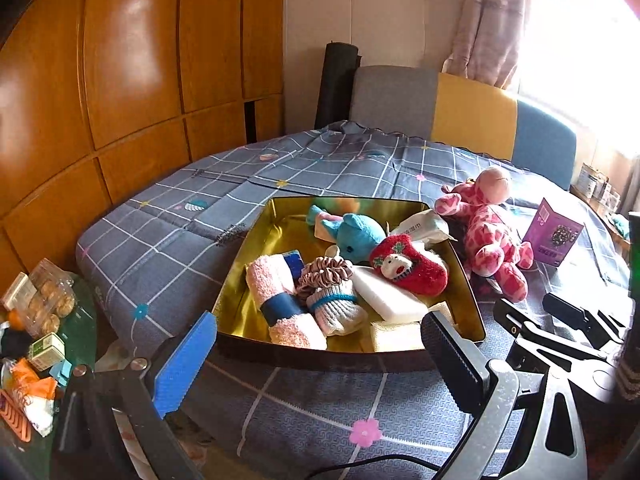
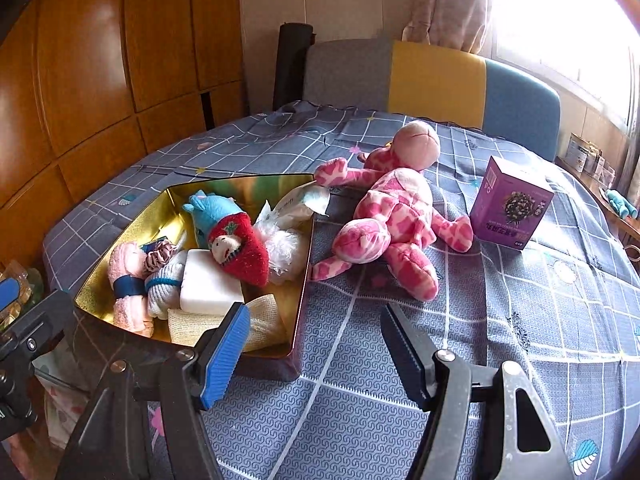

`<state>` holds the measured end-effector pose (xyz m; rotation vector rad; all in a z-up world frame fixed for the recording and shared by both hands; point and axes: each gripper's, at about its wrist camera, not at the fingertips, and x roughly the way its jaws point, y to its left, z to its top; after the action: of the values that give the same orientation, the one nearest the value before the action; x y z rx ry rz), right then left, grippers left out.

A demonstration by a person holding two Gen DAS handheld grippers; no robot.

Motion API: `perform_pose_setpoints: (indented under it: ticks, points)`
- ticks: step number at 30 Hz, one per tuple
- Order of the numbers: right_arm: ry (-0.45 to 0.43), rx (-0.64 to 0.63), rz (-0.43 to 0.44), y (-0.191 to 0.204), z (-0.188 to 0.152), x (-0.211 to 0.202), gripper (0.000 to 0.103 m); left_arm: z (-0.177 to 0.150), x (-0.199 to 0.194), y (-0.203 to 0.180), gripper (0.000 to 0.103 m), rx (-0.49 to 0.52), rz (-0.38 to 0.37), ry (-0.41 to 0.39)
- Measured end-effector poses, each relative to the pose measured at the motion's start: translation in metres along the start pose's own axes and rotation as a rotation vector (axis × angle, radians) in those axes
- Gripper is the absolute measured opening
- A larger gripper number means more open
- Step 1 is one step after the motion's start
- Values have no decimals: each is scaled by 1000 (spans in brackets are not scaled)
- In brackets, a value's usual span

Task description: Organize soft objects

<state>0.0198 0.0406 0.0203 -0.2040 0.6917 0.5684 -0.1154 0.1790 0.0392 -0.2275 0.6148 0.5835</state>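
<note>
A gold tin tray [image 1: 256, 240] [image 2: 140, 216] on the checked cloth holds several soft things. Among them are a blue plush [image 1: 356, 236], a red plush [image 1: 408, 266] [image 2: 240, 248], a rolled pink towel [image 1: 280, 300], a scrunchie [image 1: 324, 276] and a white block [image 1: 388, 296]. A pink spotted plush giraffe [image 1: 492, 236] [image 2: 392, 216] lies on the cloth just right of the tray. My left gripper [image 1: 320, 360] is open before the tray's near rim, holding nothing. My right gripper [image 2: 314, 356] is open over bare cloth, short of the giraffe's feet.
A purple carton [image 2: 510, 208] stands right of the giraffe. Grey, yellow and blue chair backs [image 2: 436, 80] line the table's far side. Wooden cabinets [image 1: 120, 80] fill the left. Snack packets [image 1: 48, 300] crowd a lower surface at left.
</note>
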Motion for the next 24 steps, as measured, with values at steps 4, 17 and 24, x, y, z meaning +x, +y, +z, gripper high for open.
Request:
perform_pose_setpoints:
  ticks: [4,17,24]
  points:
    - [-7,-2,-3,2,0,-3,69,0,-4,0,103,1,15,-9]
    - [-7,-7,5,7,1,-5,69,-1,-4,3,103,-4,41,-4]
    - [-3,-4,5,7,0,-4,69,-1,-3,3,103,-7,43,1]
